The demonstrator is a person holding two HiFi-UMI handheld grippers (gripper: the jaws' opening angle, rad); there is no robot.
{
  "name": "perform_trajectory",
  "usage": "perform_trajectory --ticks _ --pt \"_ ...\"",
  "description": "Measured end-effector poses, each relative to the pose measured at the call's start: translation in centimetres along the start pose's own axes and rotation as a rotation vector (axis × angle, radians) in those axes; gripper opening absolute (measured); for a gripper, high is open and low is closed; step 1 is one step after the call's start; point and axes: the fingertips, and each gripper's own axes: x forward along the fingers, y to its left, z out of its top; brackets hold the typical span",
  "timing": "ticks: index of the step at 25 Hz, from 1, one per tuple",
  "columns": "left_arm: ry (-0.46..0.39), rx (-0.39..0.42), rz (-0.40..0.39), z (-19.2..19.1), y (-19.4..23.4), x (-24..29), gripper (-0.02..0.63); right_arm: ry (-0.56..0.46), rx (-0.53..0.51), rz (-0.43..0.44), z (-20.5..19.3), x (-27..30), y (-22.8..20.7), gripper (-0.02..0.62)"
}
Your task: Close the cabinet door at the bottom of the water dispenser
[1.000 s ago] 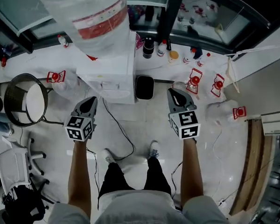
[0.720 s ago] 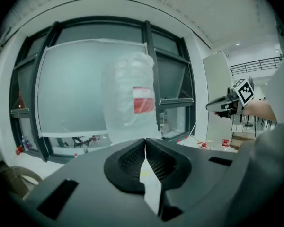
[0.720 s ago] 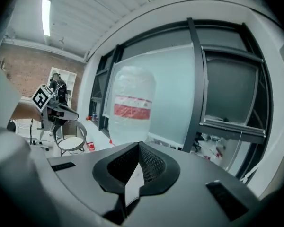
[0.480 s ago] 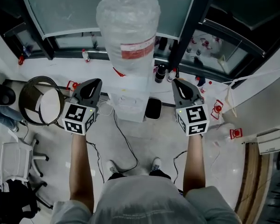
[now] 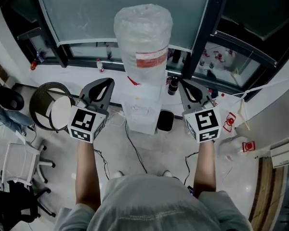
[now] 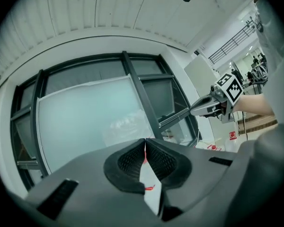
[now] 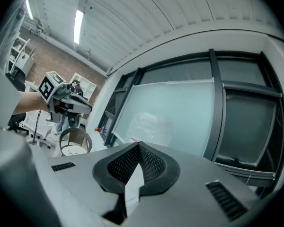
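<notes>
Water dispenser (image 5: 142,115) shows between left gripper (image 5: 108,81) and right gripper (image 5: 184,83), both with fingers (image 6: 128,162) together

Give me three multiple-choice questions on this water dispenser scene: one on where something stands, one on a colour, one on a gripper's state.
1. The black bin stands: A on the window ledge; B on the floor beside the water dispenser; C on the office chair.
2. The band round the bottle is: A blue; B green; C red.
3. The left gripper has its fingers: A closed together, empty; B wide apart; C clamped on a cup.
Answers: B, the head view shows it by the dispenser's base; C, the label shows red; A, its own view shows the tips meeting, nothing between.
</notes>
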Motion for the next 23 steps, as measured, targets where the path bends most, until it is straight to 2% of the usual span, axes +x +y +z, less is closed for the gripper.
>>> perform_trajectory --ticks 3,9,15,23 --pt "-0.018 0.01 -0.002 1.0 -0.6 -0.1 0.025 -0.02 -0.012 0.002 0.8 -0.4 0.0 0.029" --pt "-0.007 0.118 -0.025 1.7 -1.7 0.5 0.025 -0.036 -0.026 0.026 1.1 0.4 0.3 0.029" --pt "0.001 0.102 -0.023 1.0 -1.1 0.4 0.025 -0.032 -0.023 0.061 0.7 1.3 1.3 0.029" --pt "0.027 0.126 -0.025 -0.3 -0.6 0.8 0.025 -0.012 -0.013 0.053 -0.4 1.8 1.2 0.029"
